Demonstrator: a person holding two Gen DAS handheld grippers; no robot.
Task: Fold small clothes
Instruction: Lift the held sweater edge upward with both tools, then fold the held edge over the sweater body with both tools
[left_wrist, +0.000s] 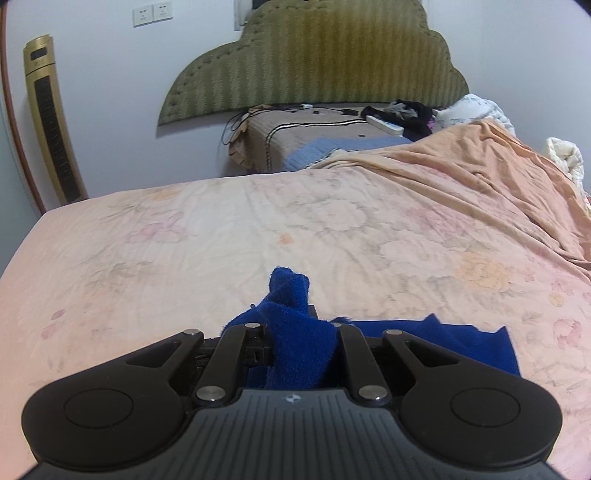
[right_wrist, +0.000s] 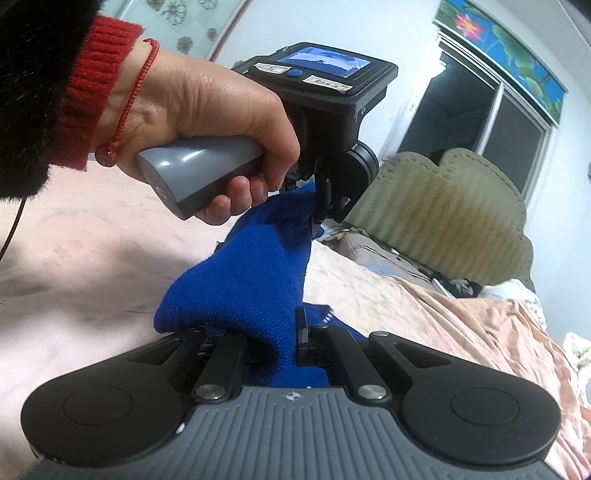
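A small blue knit cloth (left_wrist: 299, 343) hangs between my two grippers above the bed. My left gripper (left_wrist: 301, 321) is shut on one end of it; a tuft sticks up past the fingers, and the rest spreads to the right on the sheet (left_wrist: 454, 343). In the right wrist view my right gripper (right_wrist: 280, 343) is shut on the other end of the blue cloth (right_wrist: 251, 273). The cloth stretches up to the left gripper (right_wrist: 321, 206), held in a hand with a red cuff, close ahead.
The bed has a pale pink floral sheet (left_wrist: 258, 229), with a rumpled orange blanket (left_wrist: 480, 170) at the right. A green headboard (left_wrist: 314, 62), a brown side table with cables (left_wrist: 314, 136) and a gold tower fan (left_wrist: 51, 118) stand behind.
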